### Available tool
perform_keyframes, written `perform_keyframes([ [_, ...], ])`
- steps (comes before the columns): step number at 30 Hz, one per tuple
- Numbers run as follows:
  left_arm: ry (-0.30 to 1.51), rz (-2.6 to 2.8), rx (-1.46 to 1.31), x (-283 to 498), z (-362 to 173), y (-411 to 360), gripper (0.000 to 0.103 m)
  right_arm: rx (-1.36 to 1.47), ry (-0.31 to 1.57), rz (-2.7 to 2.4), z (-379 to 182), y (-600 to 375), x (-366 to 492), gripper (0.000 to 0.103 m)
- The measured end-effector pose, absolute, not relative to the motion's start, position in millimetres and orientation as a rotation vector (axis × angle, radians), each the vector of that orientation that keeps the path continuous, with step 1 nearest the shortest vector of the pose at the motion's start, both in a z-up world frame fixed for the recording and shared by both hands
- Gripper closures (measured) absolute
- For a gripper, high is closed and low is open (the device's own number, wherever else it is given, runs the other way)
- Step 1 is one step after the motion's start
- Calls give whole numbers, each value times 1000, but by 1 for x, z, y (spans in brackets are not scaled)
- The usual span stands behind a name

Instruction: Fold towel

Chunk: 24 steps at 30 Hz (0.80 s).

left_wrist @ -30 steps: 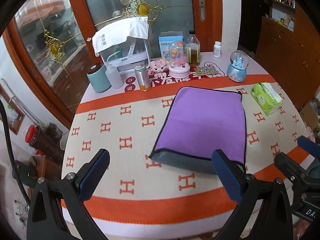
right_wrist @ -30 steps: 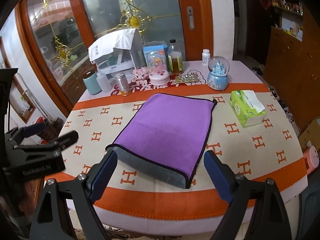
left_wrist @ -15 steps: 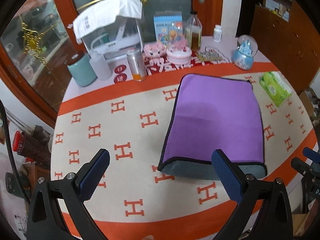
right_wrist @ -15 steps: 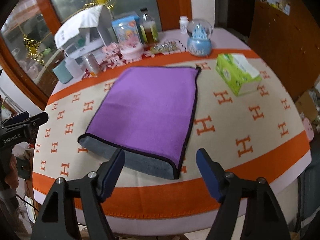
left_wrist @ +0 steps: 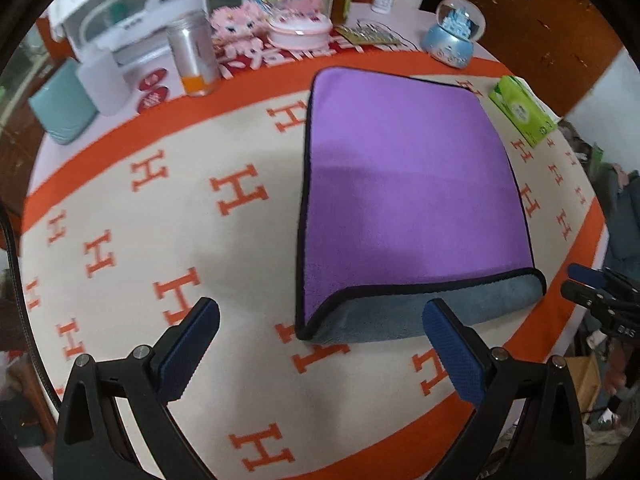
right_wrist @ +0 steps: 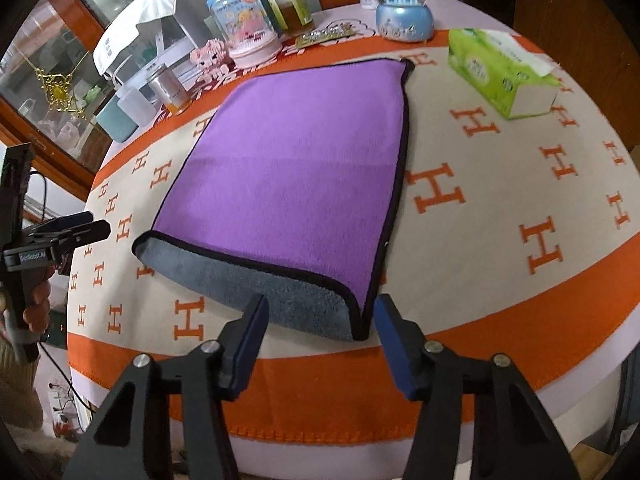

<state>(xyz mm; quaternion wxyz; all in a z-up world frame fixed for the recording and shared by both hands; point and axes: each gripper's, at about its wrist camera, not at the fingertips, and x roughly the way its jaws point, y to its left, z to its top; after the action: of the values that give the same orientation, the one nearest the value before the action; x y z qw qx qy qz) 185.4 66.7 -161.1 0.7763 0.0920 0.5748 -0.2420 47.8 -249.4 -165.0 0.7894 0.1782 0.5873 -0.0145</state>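
A purple towel (left_wrist: 408,184) with black trim lies folded on the table, its grey underside (left_wrist: 420,316) showing along the near fold. It also shows in the right wrist view (right_wrist: 296,176). My left gripper (left_wrist: 320,344) is open and empty, just above the table in front of the towel's near left corner. My right gripper (right_wrist: 318,340) is open and empty, its fingers on either side of the towel's near right corner (right_wrist: 356,328). The right gripper also shows at the right edge of the left wrist view (left_wrist: 592,292), and the left gripper at the left edge of the right wrist view (right_wrist: 68,232).
An orange-and-cream tablecloth (left_wrist: 200,240) covers the round table. A green tissue box (right_wrist: 496,68) lies right of the towel. At the back stand a snow globe (right_wrist: 404,4), bottles, a metal can (left_wrist: 194,56), a teal cup (left_wrist: 64,104) and a white appliance.
Both grippers have moved forward and down toward the towel's near edge. The right gripper's fingers have narrowed a little and now flank the near right corner.
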Motion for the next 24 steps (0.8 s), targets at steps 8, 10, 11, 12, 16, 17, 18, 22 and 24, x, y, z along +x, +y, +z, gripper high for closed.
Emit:
perform_keyframes([
  [8,1227,-704,247,190,-177,53,8,370,1292,34,-188,-257,55,64],
  [10,1236,-742,253,191,-180,50,9,373,1293,50,-191,-258,56,65],
  [11,1243,-765,253,192,-181,48,11,372,1294,60,-192,-258,56,65],
  [12,1248,-780,252,192,-182,47,12,371,1296,67,-193,-258,58,66],
  [16,1265,-817,266,194,-188,42,17,371,1313,96,-200,-257,60,70],
  [17,1270,-819,273,194,-190,41,19,373,1317,101,-202,-257,61,71],
  [18,1278,-822,278,195,-192,40,22,378,1321,106,-204,-257,61,71],
  [22,1318,-840,278,197,-202,39,33,383,1333,116,-209,-258,61,76],
  [24,1336,-849,274,199,-207,39,35,392,1333,120,-210,-259,60,77],
])
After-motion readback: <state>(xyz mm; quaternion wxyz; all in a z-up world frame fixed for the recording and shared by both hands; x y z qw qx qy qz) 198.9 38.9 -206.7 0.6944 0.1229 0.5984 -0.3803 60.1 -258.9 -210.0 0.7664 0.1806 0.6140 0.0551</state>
